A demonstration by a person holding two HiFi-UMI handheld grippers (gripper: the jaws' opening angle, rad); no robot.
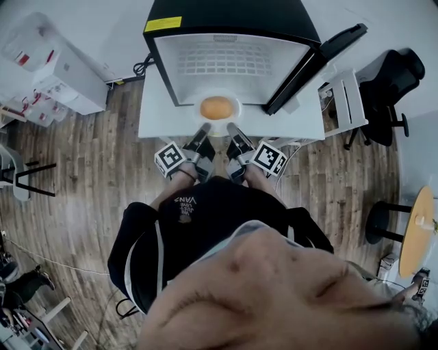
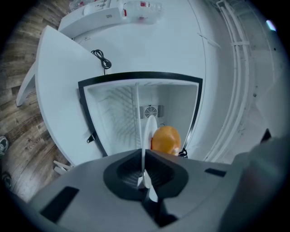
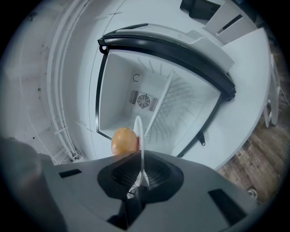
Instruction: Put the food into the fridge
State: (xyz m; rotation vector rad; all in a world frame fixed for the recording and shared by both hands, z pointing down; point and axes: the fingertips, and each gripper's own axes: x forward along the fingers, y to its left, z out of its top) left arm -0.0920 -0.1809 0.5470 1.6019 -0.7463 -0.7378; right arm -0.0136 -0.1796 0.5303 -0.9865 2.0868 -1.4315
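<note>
My left hand-held gripper [image 1: 202, 131] and right hand-held gripper [image 1: 233, 130] are each clenched on the near rim of the round white plate [image 1: 237, 108], side by side. The round orange piece of food [image 1: 217, 108] sits on the plate between and just beyond them. The small black open-doored fridge [image 1: 226, 14] on the white counter [image 1: 154, 119] lies straight ahead of the plate, so I judge a level forward push, neither hand nearer.

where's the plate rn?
Head view, centre: the plate with the orange food is at the mouth of the open fridge, its near rim clamped by the left gripper and right gripper.
</note>
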